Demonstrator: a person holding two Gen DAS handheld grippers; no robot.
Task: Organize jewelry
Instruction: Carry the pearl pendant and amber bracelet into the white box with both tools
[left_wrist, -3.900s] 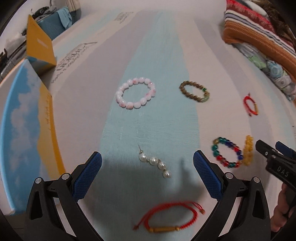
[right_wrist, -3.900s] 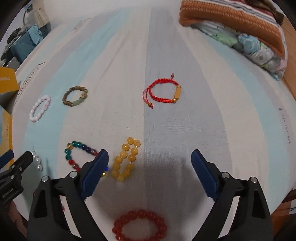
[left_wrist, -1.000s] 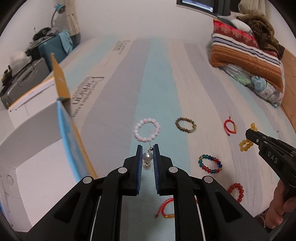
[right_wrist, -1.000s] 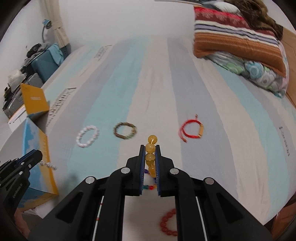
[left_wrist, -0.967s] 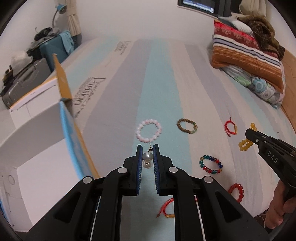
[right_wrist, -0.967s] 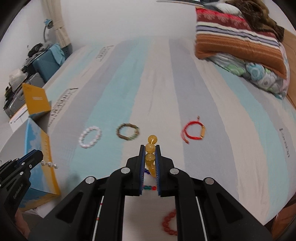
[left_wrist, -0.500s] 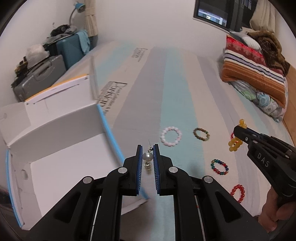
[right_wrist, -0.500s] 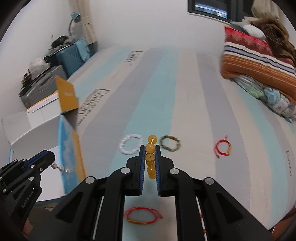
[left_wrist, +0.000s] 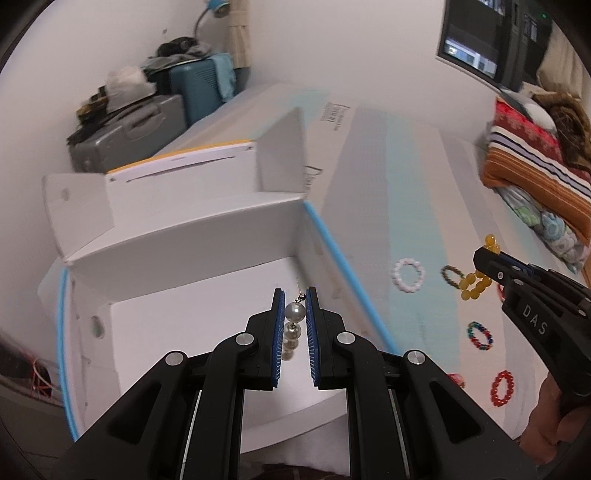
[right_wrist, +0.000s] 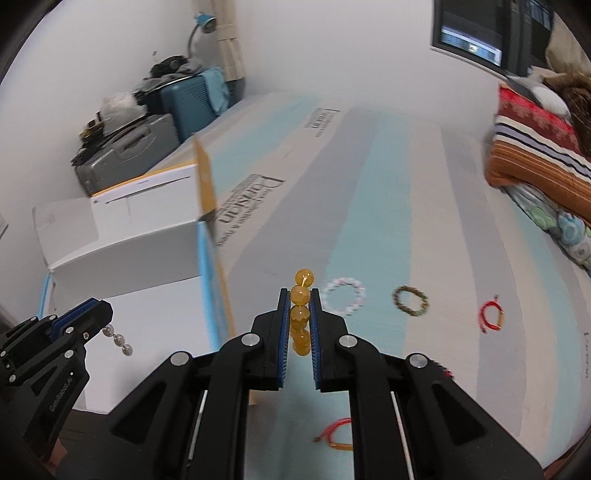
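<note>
My left gripper (left_wrist: 294, 310) is shut on a pearl drop earring (left_wrist: 293, 314) and holds it over the open white box (left_wrist: 207, 236); the pearls also hang from it in the right wrist view (right_wrist: 118, 339). My right gripper (right_wrist: 299, 310) is shut on a yellow bead bracelet (right_wrist: 301, 295), above the bed just right of the box; it also shows in the left wrist view (left_wrist: 474, 284). On the striped bed lie a pink-white bracelet (right_wrist: 343, 295), a brown bead bracelet (right_wrist: 410, 300) and a red cord bracelet (right_wrist: 491, 316).
A multicolour bracelet (left_wrist: 479, 335) and a red bead bracelet (left_wrist: 502, 387) lie near the bed's front edge, another red cord bracelet (right_wrist: 334, 435) below my right gripper. Folded blankets (left_wrist: 535, 166) sit at the right. Suitcases (left_wrist: 129, 129) stand behind the box.
Both grippers have swung left toward the box. The left one with the earring is now over the box's inside. The right one follows with the yellow bracelet.
</note>
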